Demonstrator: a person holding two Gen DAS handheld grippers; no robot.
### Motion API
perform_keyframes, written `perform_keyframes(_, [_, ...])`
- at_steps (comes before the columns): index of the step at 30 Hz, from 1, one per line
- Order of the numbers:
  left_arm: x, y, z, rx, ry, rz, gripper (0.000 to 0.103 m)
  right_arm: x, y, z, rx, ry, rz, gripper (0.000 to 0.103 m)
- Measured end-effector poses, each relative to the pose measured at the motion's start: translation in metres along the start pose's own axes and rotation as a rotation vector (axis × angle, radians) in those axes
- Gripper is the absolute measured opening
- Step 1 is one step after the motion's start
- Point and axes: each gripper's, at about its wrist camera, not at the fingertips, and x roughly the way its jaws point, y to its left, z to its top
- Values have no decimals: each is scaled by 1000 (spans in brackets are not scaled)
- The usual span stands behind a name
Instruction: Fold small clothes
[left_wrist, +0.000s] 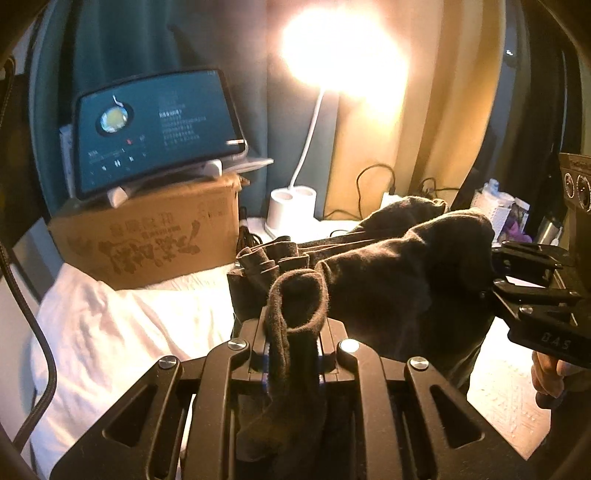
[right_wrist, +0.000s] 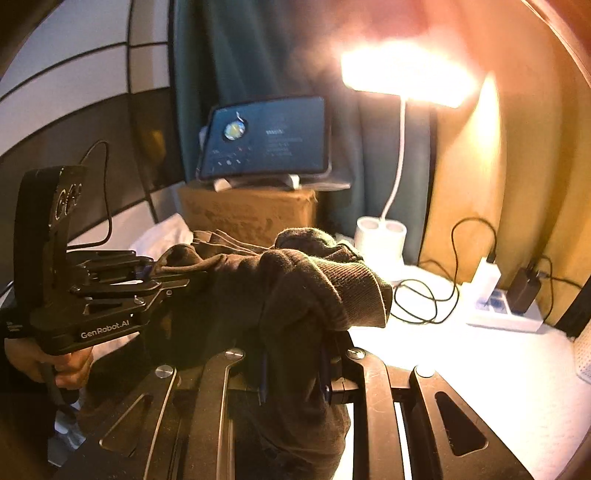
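Note:
A dark brown knit garment (left_wrist: 388, 280) is held in the air between both grippers, bunched and folded over. My left gripper (left_wrist: 293, 332) is shut on one end of it, where a rolled cuff (left_wrist: 295, 302) stands up between the fingers. My right gripper (right_wrist: 295, 354) is shut on the other end, where a ribbed cuff (right_wrist: 354, 295) hangs over the fingers. In the left wrist view the right gripper (left_wrist: 491, 284) comes in from the right. In the right wrist view the left gripper (right_wrist: 162, 277) comes in from the left. More dark cloth (left_wrist: 269, 258) lies behind.
A white cloth-covered surface (left_wrist: 110, 325) lies below. A cardboard box (left_wrist: 155, 236) with a tablet (left_wrist: 155, 129) stands at the back left. A lit white desk lamp (left_wrist: 291, 210), cables (right_wrist: 424, 299) and a power strip (right_wrist: 498, 306) are at the back right.

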Motion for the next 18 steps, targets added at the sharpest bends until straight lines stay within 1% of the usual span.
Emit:
perform_keyframes(10, [46, 10, -3, -31, 73, -9, 15, 54, -30, -10, 35, 89, 10, 21])
perform_keyframes(18, [73, 16, -5, -44, 121, -16, 15, 84, -47, -17, 63, 135, 12, 21])
